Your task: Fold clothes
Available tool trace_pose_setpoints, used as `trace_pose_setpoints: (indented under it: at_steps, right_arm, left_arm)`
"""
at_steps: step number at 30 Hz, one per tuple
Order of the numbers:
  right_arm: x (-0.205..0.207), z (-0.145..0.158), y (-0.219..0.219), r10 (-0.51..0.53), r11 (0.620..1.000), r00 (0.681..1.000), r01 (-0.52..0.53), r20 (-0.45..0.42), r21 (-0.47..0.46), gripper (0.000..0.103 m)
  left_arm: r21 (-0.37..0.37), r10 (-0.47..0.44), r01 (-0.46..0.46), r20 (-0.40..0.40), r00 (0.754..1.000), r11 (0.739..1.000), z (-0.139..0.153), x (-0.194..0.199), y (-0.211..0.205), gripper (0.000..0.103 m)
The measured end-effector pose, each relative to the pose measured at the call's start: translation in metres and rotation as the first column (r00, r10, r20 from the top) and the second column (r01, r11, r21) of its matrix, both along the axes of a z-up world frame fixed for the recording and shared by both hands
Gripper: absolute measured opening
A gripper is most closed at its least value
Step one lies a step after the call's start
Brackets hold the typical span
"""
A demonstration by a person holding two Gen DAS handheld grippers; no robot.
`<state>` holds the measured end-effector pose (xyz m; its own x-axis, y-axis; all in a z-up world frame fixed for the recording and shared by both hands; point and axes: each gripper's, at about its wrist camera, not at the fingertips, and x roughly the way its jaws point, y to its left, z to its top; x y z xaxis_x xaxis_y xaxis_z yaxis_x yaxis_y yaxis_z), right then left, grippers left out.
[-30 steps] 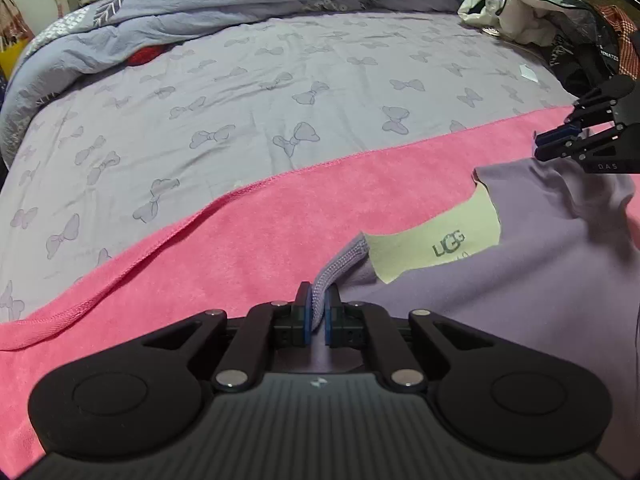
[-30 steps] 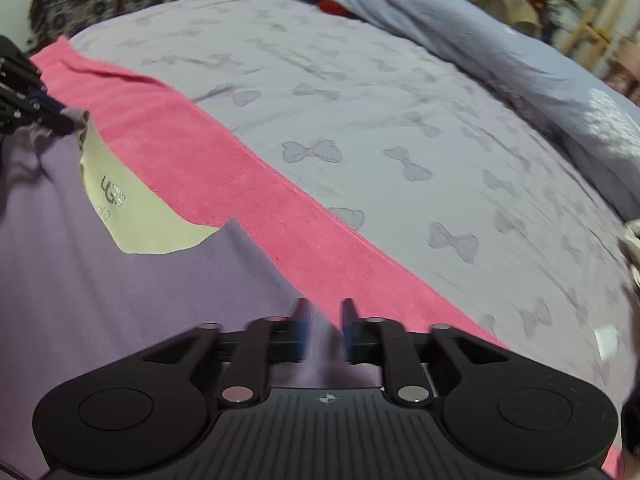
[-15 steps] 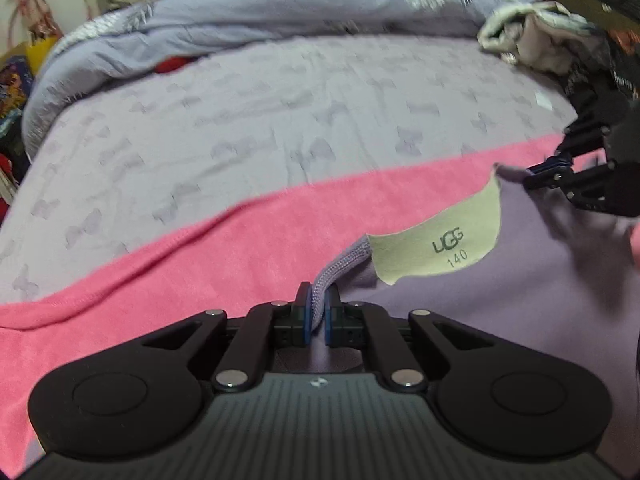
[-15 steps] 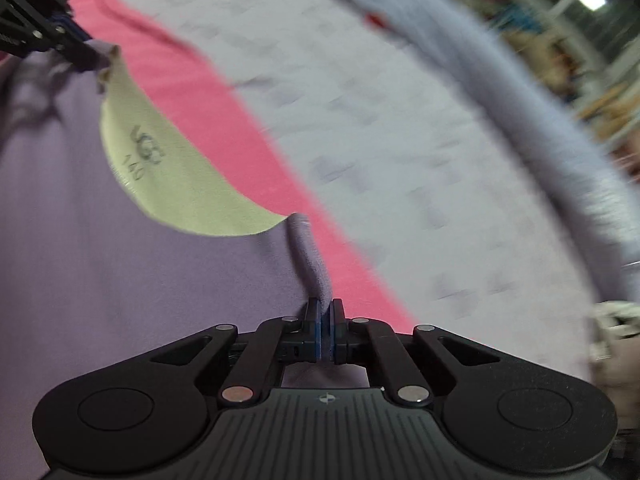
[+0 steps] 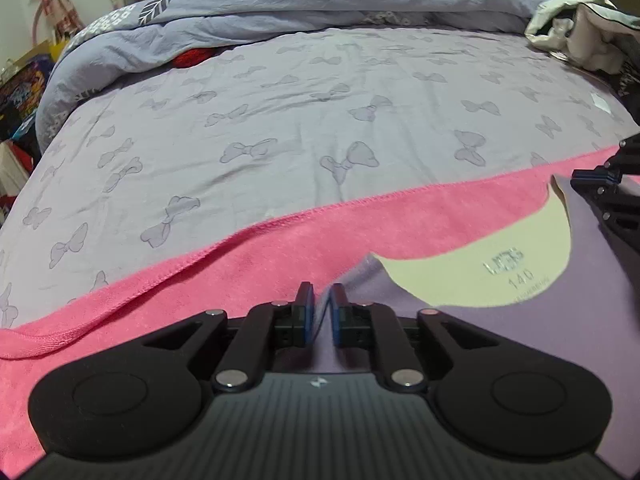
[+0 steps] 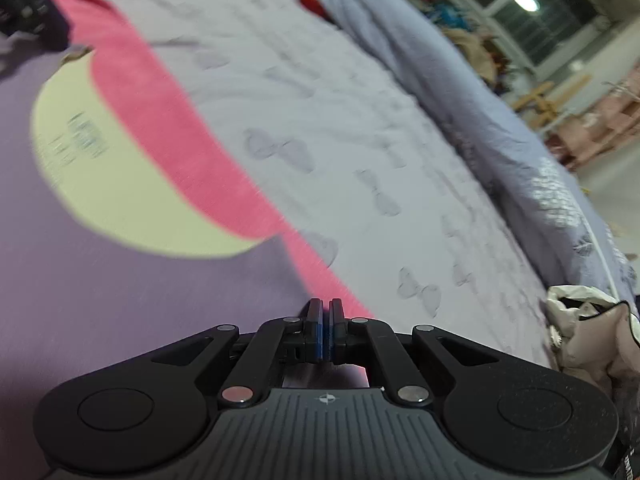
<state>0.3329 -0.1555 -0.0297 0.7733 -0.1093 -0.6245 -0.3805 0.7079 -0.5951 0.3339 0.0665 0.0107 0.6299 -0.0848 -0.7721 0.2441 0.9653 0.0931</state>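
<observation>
The left gripper (image 5: 320, 312) had its blue pads closed on a fold of the lilac garment (image 5: 540, 344), pinching the neckline edge at what looked like one shoulder. The right gripper (image 6: 325, 330) was clamped too, its pads pressed nearly together on the same garment's (image 6: 120, 288) edge at the opposite shoulder; the fabric between them was thin and barely showed.

From each set of jaws the neckline ran toward the other gripper. In the left view the right gripper (image 5: 600, 184) sat at the far right, beyond the cream inner neck panel (image 5: 492, 264) printed with a brand mark and "140"; in the right view, which was blurred, the left gripper (image 6: 24, 4) appeared at the upper left past that same panel (image 6: 120, 168). So the line between the two grips lay across the shoulders, roughly parallel to the near edge of the pink towel (image 5: 200, 280) beneath, and the body of the garment trailed back toward the person, out of view. Neither hand was nearer; each held its own corner.

The towel lay on a grey sheet with a bow print (image 5: 320, 120), with a rumpled duvet (image 5: 320, 12) beyond and a heap of pale clothes (image 5: 580, 28) to the right. No containers were visible.

The coming move probably depended on keeping both grips level, so the shoulder line stayed taut and straight as the garment was laid out or folded.
</observation>
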Motion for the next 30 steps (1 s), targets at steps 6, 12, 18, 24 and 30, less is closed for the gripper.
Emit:
trace_pose_setpoints:
  at_steps: [6, 12, 18, 24, 30]
  right_arm:
    - [0.038, 0.041, -0.04, -0.241, 0.927, 0.97, 0.239, -0.028, 0.29, 0.009]
    - [-0.02, 0.081, -0.031, -0.044, 0.92, 0.998, 0.06, -0.049, 0.388, 0.017]
    - [-0.052, 0.046, 0.001, 0.035, 0.921, 0.983, 0.039, -0.183, 0.388, 0.017]
    - [-0.005, 0.023, -0.002, -0.167, 0.856, 0.98, 0.196, -0.103, 0.479, 0.082]
    - [0.028, 0.048, -0.036, -0.331, 0.688, 0.921, 0.383, -0.204, 0.616, 0.079]
  left_arm:
    - [0.014, 0.113, -0.113, 0.011, 0.994, 0.993, 0.014, 0.008, 0.02, 0.058]
    - [0.075, 0.275, -0.283, 0.102, 0.956, 0.956, 0.038, 0.002, 0.042, 0.054]
    - [0.111, -0.133, 0.119, 0.131, 0.982, 0.987, 0.046, -0.068, -0.019, 0.058]
    - [0.12, -0.188, 0.179, 0.067, 0.98, 0.977, -0.003, -0.059, -0.05, 0.099]
    - [-0.12, 0.17, -0.172, -0.033, 0.985, 0.978, 0.014, -0.011, 0.004, 0.101]
